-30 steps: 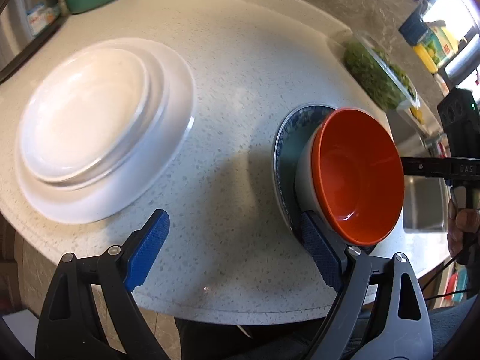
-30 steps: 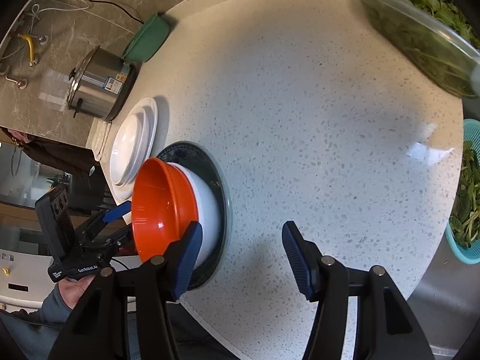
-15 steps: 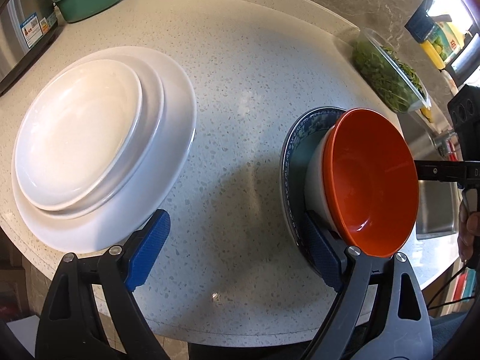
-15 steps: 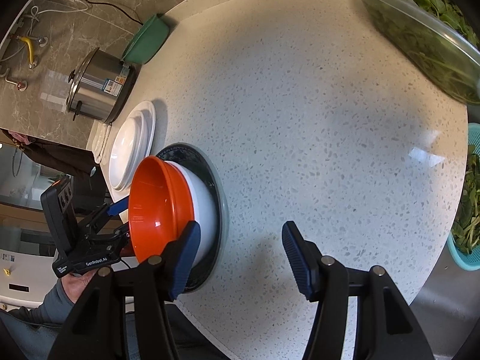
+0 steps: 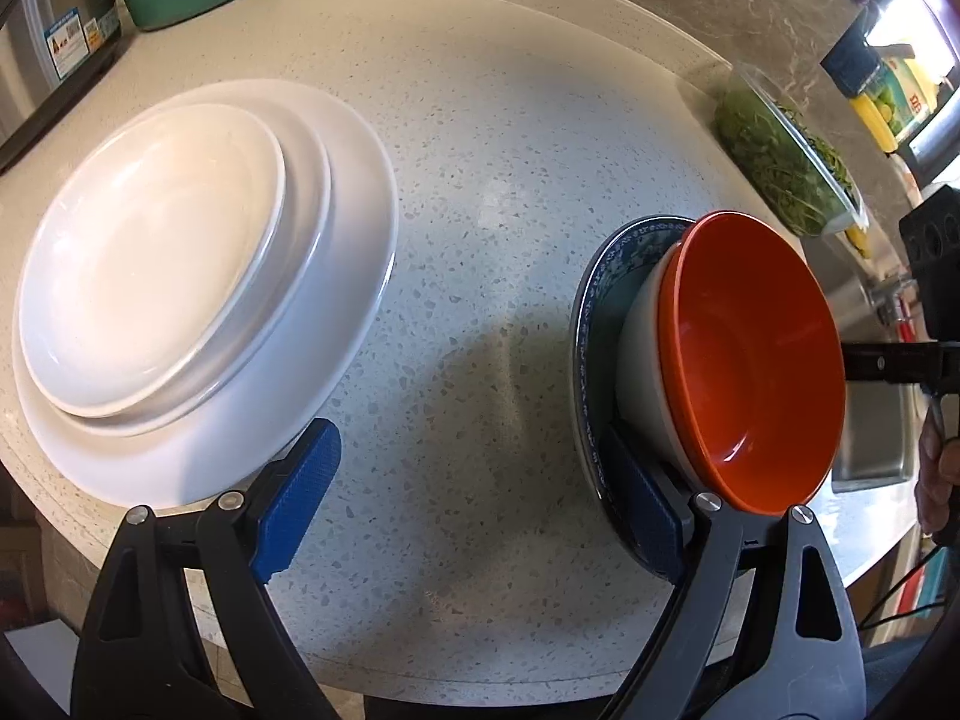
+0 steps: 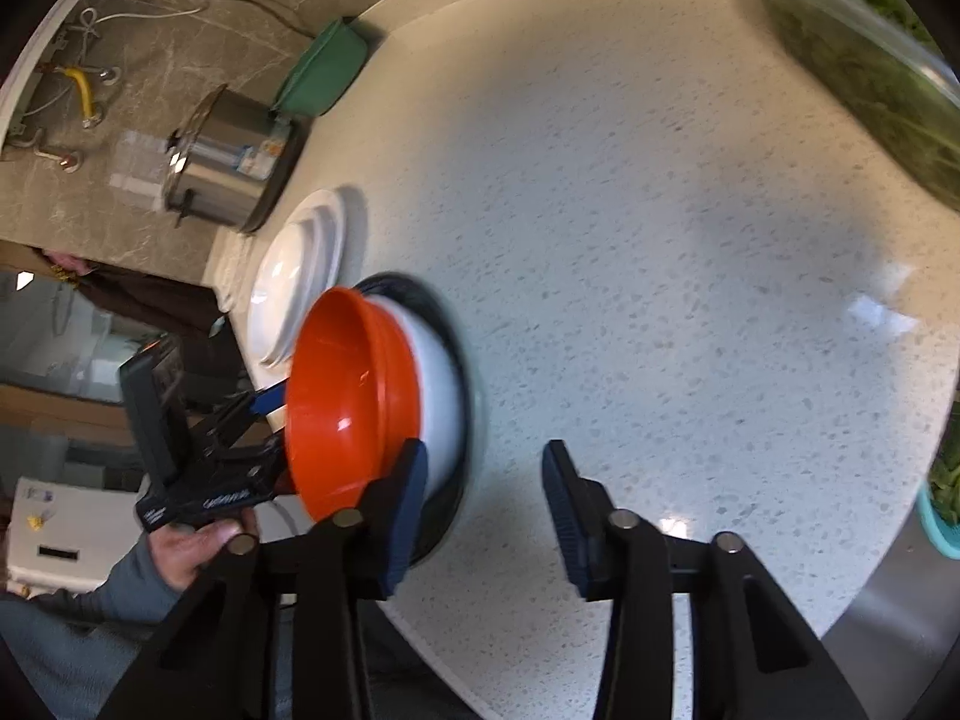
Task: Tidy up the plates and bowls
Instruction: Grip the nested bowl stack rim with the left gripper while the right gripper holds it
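**Right jaws narrow beside the bowl stack**

While the left gripper [image 5: 468, 498] hangs wide over bare worktop, the change belongs to the right gripper [image 6: 483, 495]: its jaws have just been closing and now stand at a middling gap, narrower than half a second ago. Nothing lies between them; only speckled counter shows in the gap, and its left pad sits just beside the bowls without clearly pressing them.

On the counter [image 5: 498, 192], the white plates [image 5: 198, 276] sit stacked, largest at the bottom, near the front left edge. Toward the front right edge lies the blue patterned plate [image 5: 606, 276], carrying the white bowl [image 5: 639, 372] with the orange bowl [image 5: 756, 360] nested in it. The left gripper's right pad reaches the near rim of that plate; whether it touches, I cannot tell.

Judging by this, both sorted stacks look complete, and the narrowing jaws suggest the right hand is readying itself to take hold of the bowl stack or its plate, perhaps to shift it.
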### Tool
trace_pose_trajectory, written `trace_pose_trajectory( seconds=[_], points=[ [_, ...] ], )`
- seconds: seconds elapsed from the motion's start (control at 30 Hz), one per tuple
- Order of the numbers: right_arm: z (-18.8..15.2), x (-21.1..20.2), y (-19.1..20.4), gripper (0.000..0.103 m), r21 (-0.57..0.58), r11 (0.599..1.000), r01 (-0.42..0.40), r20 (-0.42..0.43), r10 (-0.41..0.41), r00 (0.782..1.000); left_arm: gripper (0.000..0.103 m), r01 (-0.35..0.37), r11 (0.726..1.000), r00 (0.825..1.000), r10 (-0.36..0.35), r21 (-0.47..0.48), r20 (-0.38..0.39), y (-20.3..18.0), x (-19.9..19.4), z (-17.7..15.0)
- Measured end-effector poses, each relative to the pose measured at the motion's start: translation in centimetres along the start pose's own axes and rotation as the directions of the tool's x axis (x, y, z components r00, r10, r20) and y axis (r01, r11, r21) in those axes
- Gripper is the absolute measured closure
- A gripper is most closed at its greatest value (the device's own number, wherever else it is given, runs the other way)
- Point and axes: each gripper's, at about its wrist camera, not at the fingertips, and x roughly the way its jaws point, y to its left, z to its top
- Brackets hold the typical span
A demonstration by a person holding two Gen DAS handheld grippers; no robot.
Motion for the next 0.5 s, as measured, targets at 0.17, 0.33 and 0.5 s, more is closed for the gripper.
trace_pose_trajectory(
  seconds=[0.17,0.33,0.5],
  points=[
    [-0.2,0.7,0.3,0.053,-0.023,1.0,0.016,-0.017,-0.016,1.0,0.017,-0.01,1.0,1.0,0.01,0.025,0.001,-0.4,0.2,0.1],
    [-0.4,0.9,1.0,0.047,-0.041,0.996,0.075,-0.01,-0.075,0.997,0.019,-0.003,1.0,1.0,0.003,0.024,0.004,-0.5,0.5,0.3],
    [-0.7,2.0,2.7,0.059,-0.081,0.984,0.158,-0.033,-0.161,0.986,0.029,0.004,0.999,1.0,-0.005,0.043,0.018,-1.3,0.6,0.4]
  ],
)
